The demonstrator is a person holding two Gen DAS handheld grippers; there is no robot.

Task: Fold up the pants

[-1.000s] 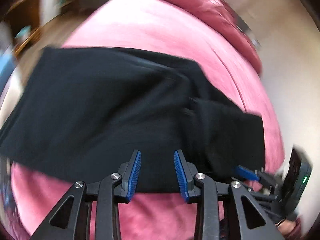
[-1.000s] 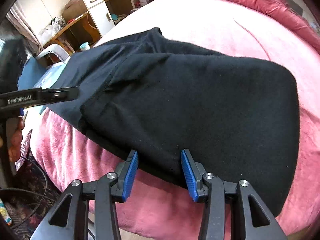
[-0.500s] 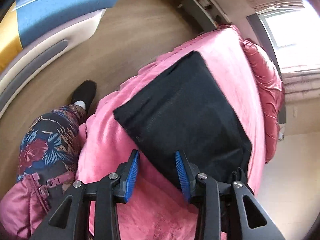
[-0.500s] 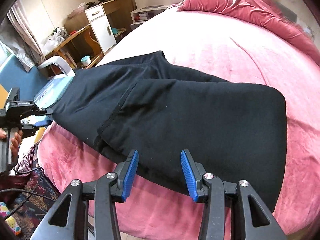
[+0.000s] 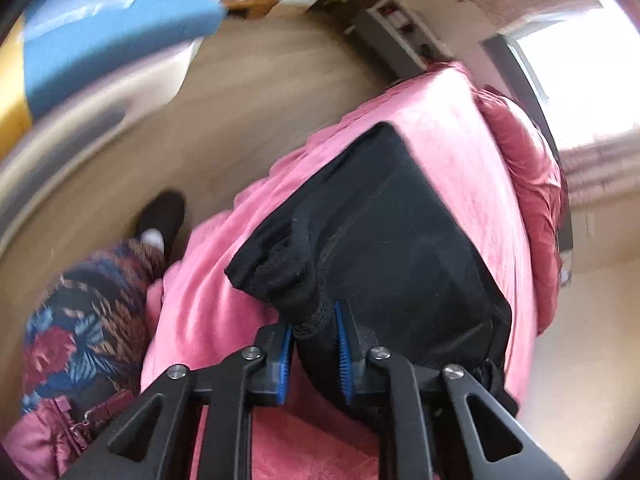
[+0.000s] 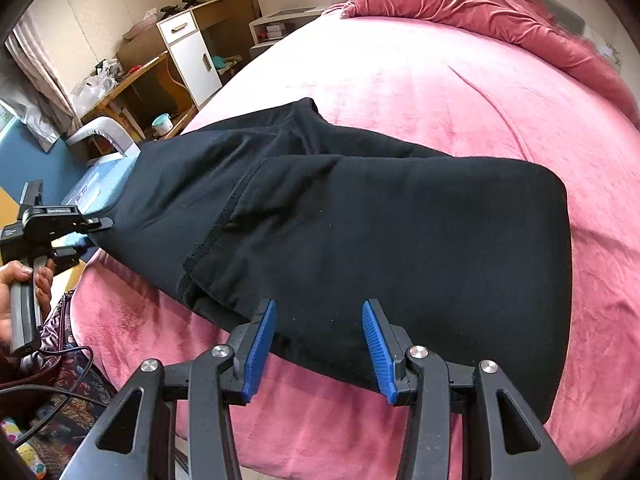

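Between the blue pads of the left gripper: bunched corner of black pants, hem edge pinched, jaws just closed narrow on the cloth. Beyond those jaws: rest of the pants, folded over, flat on pink blanket. Between and ahead of the right gripper jaws: near edge of the same pants, pads apart and clear of the fabric, midway wide. Left of the right jaws: hand on left gripper handle. Far beyond: crumpled red quilt.

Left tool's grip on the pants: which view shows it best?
The left wrist view: the left tool pinches bunched pants between its blue pads. The right wrist view shows it small, side-on, at the far edge.
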